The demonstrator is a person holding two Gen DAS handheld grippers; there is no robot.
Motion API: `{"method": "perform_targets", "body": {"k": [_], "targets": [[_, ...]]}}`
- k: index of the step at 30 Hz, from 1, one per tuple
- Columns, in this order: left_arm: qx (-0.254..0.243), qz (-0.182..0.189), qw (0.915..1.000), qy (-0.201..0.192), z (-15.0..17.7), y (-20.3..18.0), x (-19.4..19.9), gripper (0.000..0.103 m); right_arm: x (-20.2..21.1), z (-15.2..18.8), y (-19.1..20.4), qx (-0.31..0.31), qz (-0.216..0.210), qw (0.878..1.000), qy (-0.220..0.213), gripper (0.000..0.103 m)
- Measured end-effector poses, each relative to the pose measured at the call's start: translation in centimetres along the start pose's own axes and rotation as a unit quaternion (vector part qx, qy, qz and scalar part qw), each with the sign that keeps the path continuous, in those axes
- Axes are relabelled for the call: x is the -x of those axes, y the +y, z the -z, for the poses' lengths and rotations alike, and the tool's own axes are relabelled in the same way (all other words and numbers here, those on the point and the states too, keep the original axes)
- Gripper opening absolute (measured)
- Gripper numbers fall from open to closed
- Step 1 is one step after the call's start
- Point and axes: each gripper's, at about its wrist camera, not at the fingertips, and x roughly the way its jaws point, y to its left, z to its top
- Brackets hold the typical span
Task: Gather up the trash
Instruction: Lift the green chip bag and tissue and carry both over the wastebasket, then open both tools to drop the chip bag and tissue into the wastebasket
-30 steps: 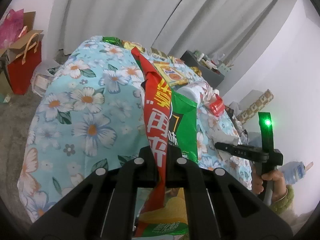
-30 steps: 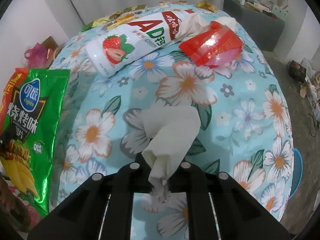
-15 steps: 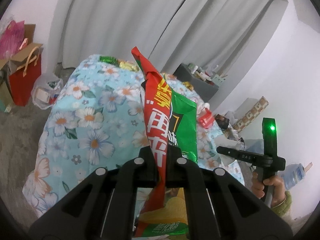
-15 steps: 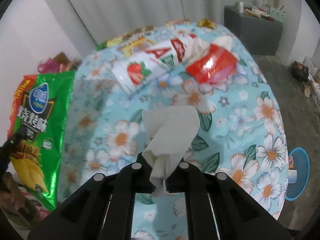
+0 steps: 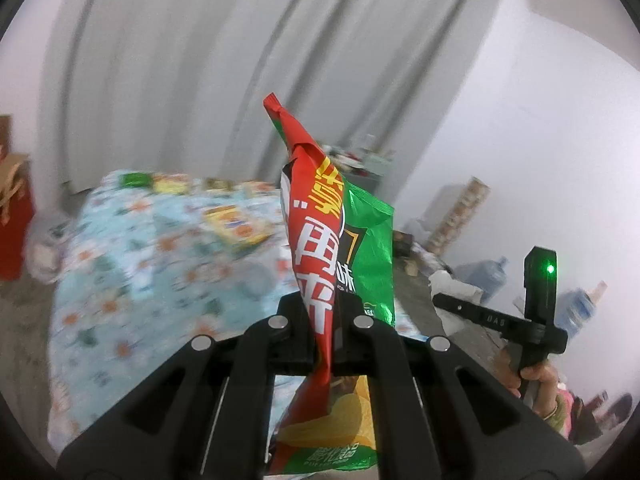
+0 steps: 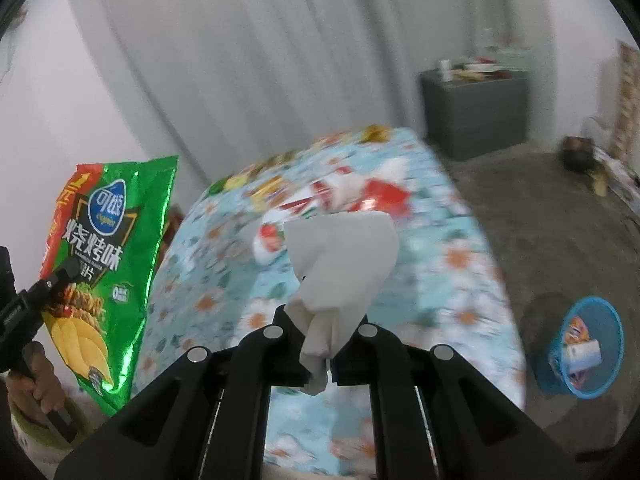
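My left gripper (image 5: 325,330) is shut on a green and red chip bag (image 5: 320,248), which stands up between its fingers and hangs below them. The same chip bag (image 6: 104,256) shows at the left of the right wrist view, with the left gripper (image 6: 60,276) pinching it. My right gripper (image 6: 320,340) is shut on a crumpled white tissue (image 6: 340,264) held above the floral table (image 6: 460,280). The right gripper's handle (image 5: 536,312) and the hand holding it show at the right of the left wrist view. A blue mesh bin (image 6: 586,352) holding some trash stands on the floor at the right.
More trash lies on the floral tablecloth (image 5: 132,248): a strawberry drink bottle (image 6: 276,236), a red wrapper (image 6: 384,196), a yellow packet (image 5: 236,224) and small wrappers at the far edge. A grey cabinet (image 6: 476,112) stands by the curtain. Red gift bag (image 5: 12,216) at the left.
Both grippers have risen and pulled back from the table with the chip bag and the tissue still held. The table now looks smaller and lower, and the blue bin has come into view.
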Motion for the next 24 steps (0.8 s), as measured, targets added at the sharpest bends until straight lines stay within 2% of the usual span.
{"method": "perform_targets", "body": {"k": [4,7,11,15,20,24], "targets": [[-0.018,0.062,0.9973,0.033,-1.3,-3.7,-4.4,0.002,4.6,0.6,-5.1,-0.050,0.047,0.997,-0.033,0.007],[-0.043,0.099,0.9916,0.071,-1.6,-7.5,-8.9,0.002,7.8,1.5,-9.8,-0.101,0.081,0.990,-0.054,0.007],[-0.079,0.139,0.9779,0.134,-0.9,-13.7,-16.2,0.002,10.6,3.5,-16.7,-0.184,0.118,0.973,-0.070,0.007],[-0.104,0.154,0.9634,0.193,0.8,-18.8,-23.0,0.003,11.7,6.5,-24.3,-0.275,0.144,0.948,-0.078,0.007],[-0.145,0.148,0.9428,0.261,5.3,-25.5,-32.5,0.004,9.9,9.6,-32.3,-0.363,0.157,0.917,-0.059,0.007],[-0.150,0.147,0.9240,0.319,10.2,-29.7,-40.1,0.004,7.9,11.1,-36.8,-0.399,0.162,0.901,-0.041,0.007]]}}
